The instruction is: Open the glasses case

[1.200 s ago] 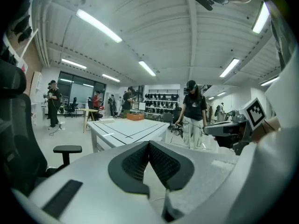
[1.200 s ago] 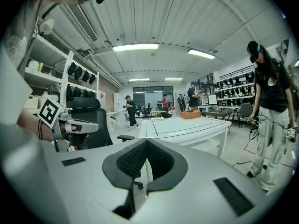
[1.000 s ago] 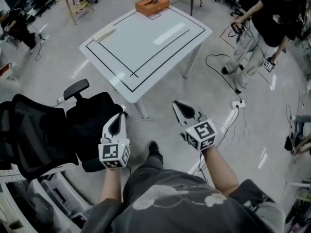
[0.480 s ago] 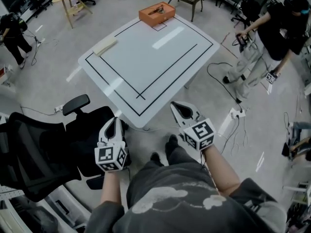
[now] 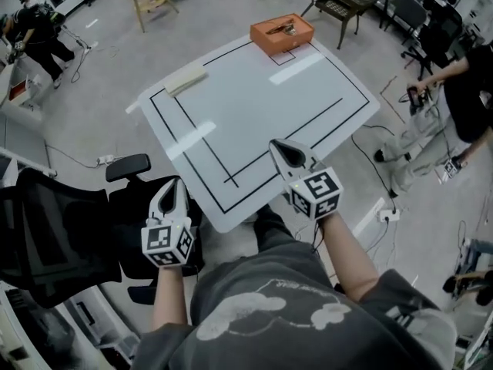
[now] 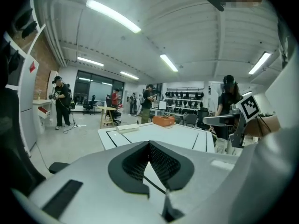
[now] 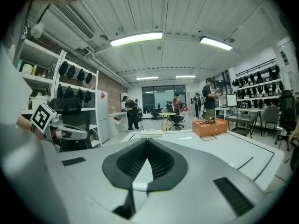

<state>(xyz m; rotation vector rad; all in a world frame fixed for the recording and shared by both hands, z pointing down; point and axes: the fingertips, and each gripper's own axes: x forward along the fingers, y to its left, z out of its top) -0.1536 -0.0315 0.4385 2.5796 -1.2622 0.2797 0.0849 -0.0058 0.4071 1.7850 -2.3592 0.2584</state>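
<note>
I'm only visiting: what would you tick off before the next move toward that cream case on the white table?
1. Left gripper empty: ok, jaws together with nothing between them.
2. Right gripper empty: ok, jaws together on nothing.
3. Jaws ready to take hold: not ok, both are shut.
4. Cream case near the grippers: not ok, it lies by the far left edge of the table, apart from both.
5. Case lid closed: cannot tell, too small to see.
6. Way across the tabletop free: ok, the orange tray sits off at the far corner.
</note>
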